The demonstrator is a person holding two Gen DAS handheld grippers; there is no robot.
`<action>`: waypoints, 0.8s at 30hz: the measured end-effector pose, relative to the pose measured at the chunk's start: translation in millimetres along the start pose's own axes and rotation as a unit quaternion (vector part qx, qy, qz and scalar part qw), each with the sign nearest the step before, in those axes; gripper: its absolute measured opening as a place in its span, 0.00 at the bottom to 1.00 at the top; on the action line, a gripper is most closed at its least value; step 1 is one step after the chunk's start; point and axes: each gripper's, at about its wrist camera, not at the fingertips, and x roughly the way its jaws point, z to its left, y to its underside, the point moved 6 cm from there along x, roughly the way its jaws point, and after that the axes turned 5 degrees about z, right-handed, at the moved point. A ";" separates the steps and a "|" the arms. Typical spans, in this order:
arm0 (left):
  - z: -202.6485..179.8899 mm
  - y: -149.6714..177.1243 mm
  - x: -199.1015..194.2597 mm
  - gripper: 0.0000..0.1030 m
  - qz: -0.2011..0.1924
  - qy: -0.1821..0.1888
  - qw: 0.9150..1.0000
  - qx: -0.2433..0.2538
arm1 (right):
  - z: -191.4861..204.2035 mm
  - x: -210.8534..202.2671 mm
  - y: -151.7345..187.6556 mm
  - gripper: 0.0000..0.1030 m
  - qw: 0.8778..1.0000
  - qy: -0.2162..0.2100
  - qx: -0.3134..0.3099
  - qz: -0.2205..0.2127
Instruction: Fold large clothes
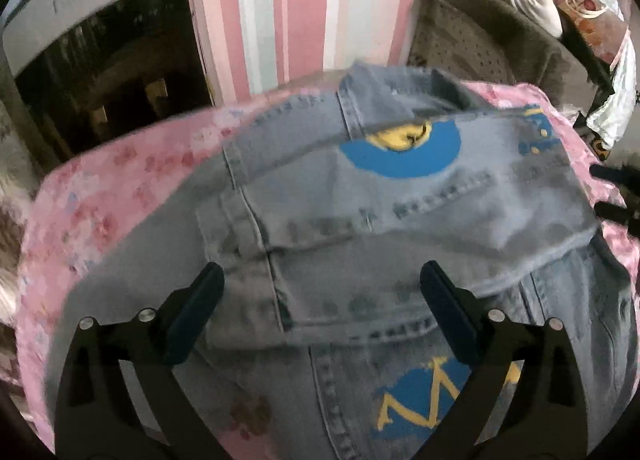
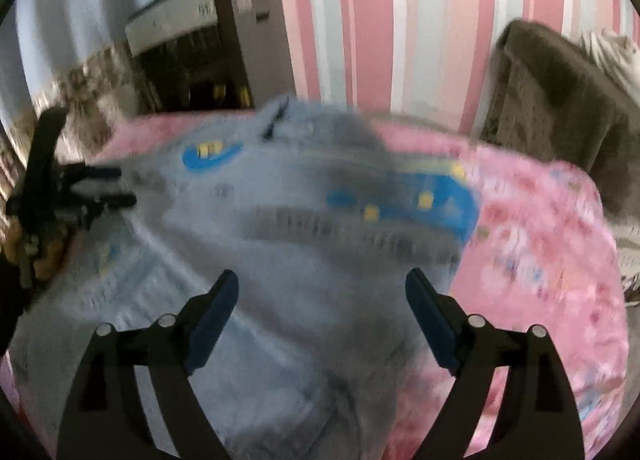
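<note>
Both tools gape over folded, blue-and-yellow-patched denim jacket (image 1: 360,220).

Soft, even indoor light, moderately dim, falls across both fisheye views, without glare or hard shadows. The right wrist view is heavily smeared by motion: the denim jacket (image 2: 248,244) and pink bedspread (image 2: 540,260) dissolve into streaks. The left wrist view is sharper, its stitching readable, though still slightly soft. Striped wallpaper (image 1: 304,4) bows toward the edges, and black vignette fills the corners.
</note>
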 end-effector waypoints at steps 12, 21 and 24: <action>2.7 3.7 21.0 0.97 0.029 -0.018 0.999 -0.007 | -16.4 28.1 16.9 0.84 0.999 0.017 0.018 0.043; 22.9 15.5 -62.6 0.97 -0.056 -0.069 0.996 -0.026 | 6.6 -88.8 -19.3 0.98 0.989 0.071 0.030 -0.123; 43.9 35.5 -90.8 0.97 -0.079 -0.085 0.992 -0.043 | 21.6 -115.1 -17.5 0.98 0.979 0.120 0.018 -0.167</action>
